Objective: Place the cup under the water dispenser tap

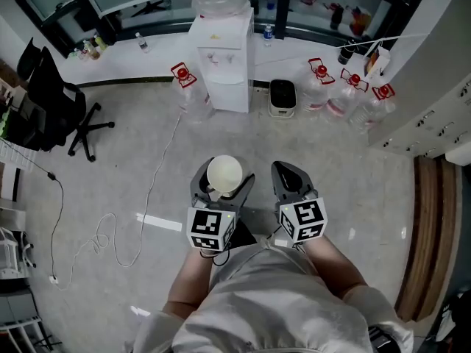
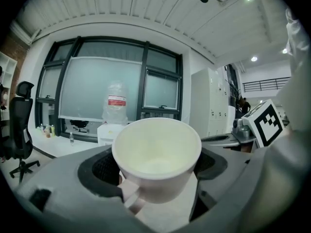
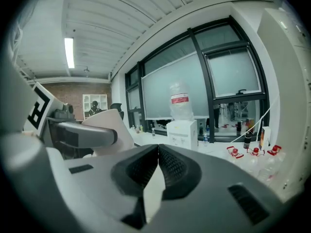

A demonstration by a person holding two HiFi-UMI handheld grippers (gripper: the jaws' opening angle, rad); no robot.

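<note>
Left gripper fingers pinch the white round cup, upright and empty; right gripper fingers pressed together, idle. White water dispenser stands well ahead — carry the cup level, approach squarely

A grey speckled floor is seen. The water dispenser is stood on it, flanked by a red-capped jug at left and a dark bin and three more jugs at right. An office chair and a loose white cable are found further left.
</note>
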